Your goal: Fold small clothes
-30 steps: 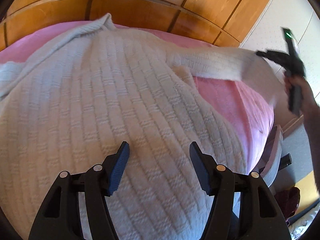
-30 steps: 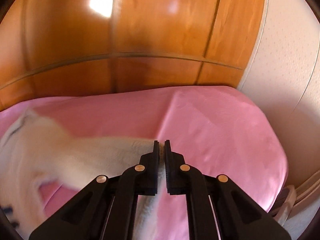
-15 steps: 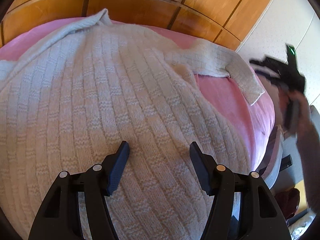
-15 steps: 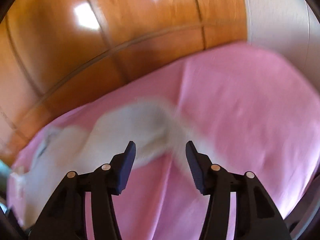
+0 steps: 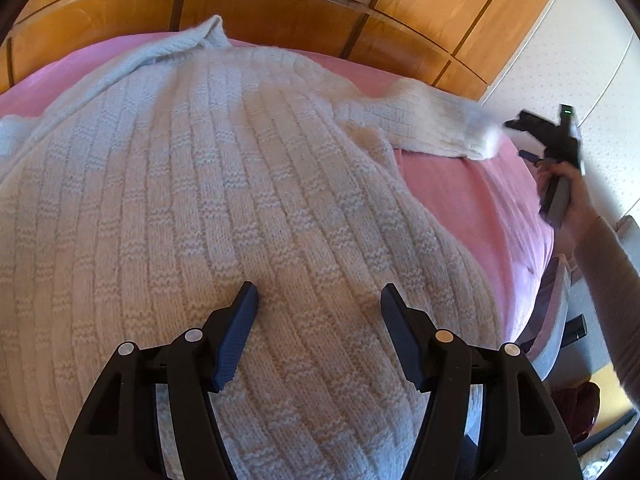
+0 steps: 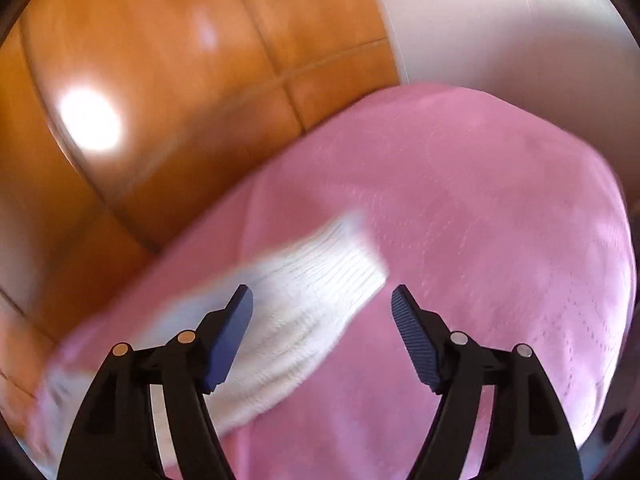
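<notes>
A: We have the white knit sweater [image 5: 224, 208] spread flat over the pink bedcover [image 5: 472, 200], covering most of it, with its collar up near the wooden headboard [image 5: 280, 16].

B: And our left gripper [image 5: 318, 308] hangs right above the body of the sweater, close to the near edge of the bed. Its jaws stand apart, and no pad pinches the knit.

A: Over at the right side of the bed we see the sleeve [image 5: 424, 128] stretched out across the cover, its cuff close to the right edge.

B: Our right gripper [image 6: 322, 312] is just at that cuff [image 6: 340, 268]. Its jaws have just been opening and now stand wide; the cuff lies below and between them, loose on the pink cover, not pinched.

A: From the left wrist view we catch that same gripper [image 5: 548, 136] in the person's hand [image 5: 572, 192], just beyond the cuff's end, blurred.

B: The right wrist view is smeared too.
</notes>
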A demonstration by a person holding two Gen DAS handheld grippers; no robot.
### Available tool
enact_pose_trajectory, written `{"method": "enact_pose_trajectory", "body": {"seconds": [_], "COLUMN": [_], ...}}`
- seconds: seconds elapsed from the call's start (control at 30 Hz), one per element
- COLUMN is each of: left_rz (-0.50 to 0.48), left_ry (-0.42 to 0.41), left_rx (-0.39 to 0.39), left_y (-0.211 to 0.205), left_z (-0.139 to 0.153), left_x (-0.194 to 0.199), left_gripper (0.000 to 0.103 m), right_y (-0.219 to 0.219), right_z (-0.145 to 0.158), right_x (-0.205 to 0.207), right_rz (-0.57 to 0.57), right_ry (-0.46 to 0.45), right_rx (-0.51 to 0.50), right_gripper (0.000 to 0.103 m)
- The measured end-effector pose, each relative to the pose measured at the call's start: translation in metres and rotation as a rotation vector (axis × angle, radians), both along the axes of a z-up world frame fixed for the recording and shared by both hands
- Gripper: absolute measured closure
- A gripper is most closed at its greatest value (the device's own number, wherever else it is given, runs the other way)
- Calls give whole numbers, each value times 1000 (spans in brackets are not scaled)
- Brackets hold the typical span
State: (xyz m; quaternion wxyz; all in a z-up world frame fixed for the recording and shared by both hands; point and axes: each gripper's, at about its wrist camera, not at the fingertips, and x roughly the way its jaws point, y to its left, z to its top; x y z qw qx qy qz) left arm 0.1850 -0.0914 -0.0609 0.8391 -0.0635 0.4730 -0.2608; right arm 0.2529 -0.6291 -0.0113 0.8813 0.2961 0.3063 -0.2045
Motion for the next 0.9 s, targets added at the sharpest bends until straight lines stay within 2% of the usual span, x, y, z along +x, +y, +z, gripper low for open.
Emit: {"method": "enact_pose_trajectory", "body": {"seconds": [0.1, 0.17, 0.23, 0.27, 0.33, 0.47, 0.53, 0.57, 0.6, 0.67, 0.77, 0.83, 0.9], "left_rz": [1, -5, -15, -18, -20, 3, 12, 14, 11, 4, -5, -8, -7], "left_ry": [3, 3, 2, 2, 5, 13, 14, 14, 16, 19, 33, 34, 34], "left_rx": [-11, -6, 1, 3, 3, -9, -7, -4, -5, -11, -39, -45, -53], "left_y": [0, -1, -2, -2, -1, 1, 1, 1, 1, 2, 7, 10, 12], "left_z": [-1, -1, 0, 0, 1, 1, 0, 1, 2, 3, 3, 3, 3], "left_x": [0, 1, 1, 1, 1, 1, 1, 0, 0, 0, -1, -3, -5], "left_gripper": [36, 36, 36, 36, 36, 36, 36, 36, 36, 36, 36, 36, 36], "right_y": [23, 45, 44, 43, 37, 19, 20, 23, 26, 24, 10, -3, -11], "right_z": [-10, -32, -52, -62, -78, -78, -73, -68, -60, -36, -4, -5, -20], "right_x": [-17, -23, -17, -13, 0, 37, 50, 54, 57, 50, 18, 5, -1], "right_rz": [81, 145, 148, 138, 111, 94, 106, 122, 136, 151, 85, 17, -3], "right_ry": [4, 51, 80, 92, 77, 61, 116, 148, 166, 129, 89, 143, 208], "right_rx": [60, 102, 142, 174, 249, 274, 219, 177, 125, 15, -96, -167, -178], "right_gripper": [37, 41, 45, 51, 53, 54, 84, 95, 97, 97, 98, 98, 98]}}
